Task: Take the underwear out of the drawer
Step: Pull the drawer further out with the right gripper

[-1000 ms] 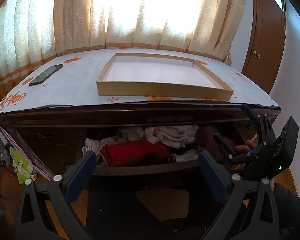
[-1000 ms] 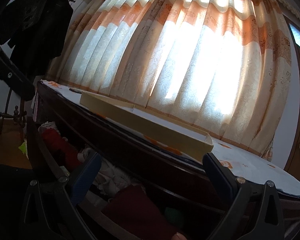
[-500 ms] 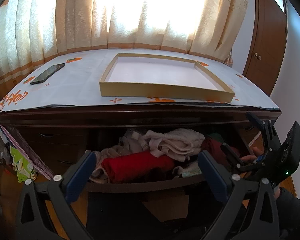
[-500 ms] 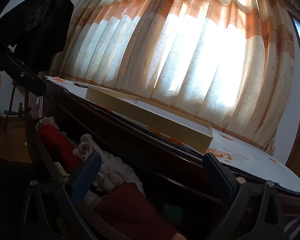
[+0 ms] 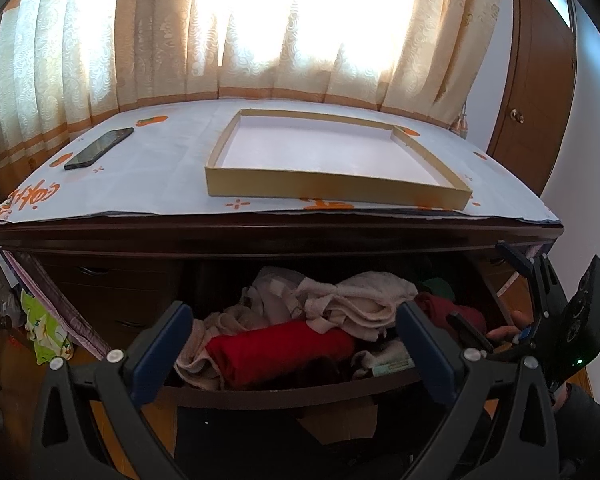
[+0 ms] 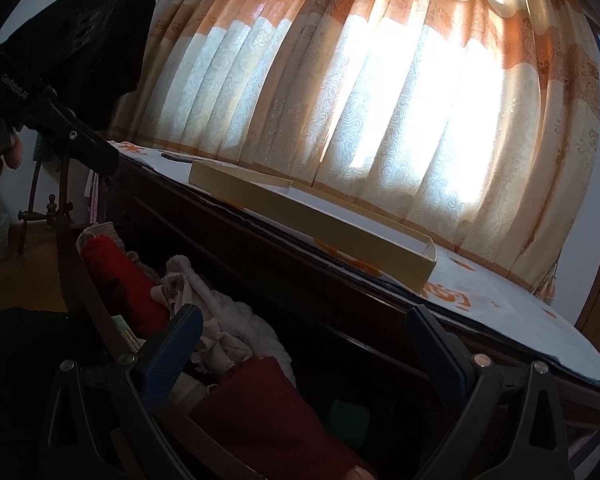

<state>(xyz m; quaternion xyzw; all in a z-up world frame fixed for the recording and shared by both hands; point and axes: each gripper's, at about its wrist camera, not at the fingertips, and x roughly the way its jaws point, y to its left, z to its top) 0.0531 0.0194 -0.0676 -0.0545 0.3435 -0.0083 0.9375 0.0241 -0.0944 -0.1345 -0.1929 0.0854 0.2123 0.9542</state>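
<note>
A dark wooden drawer point(image 5: 284, 394) stands pulled open below the counter point(image 5: 172, 184), stuffed with folded underwear point(image 5: 280, 350) — red, cream and maroon pieces. The left gripper point(image 5: 294, 354) hovers over the drawer's front edge, fingers spread apart, holding nothing. The right gripper point(image 6: 300, 344) — also spread wide and empty — hangs above the drawer's right end. An empty shallow box point(image 5: 328, 190) sits on the counter.
</note>
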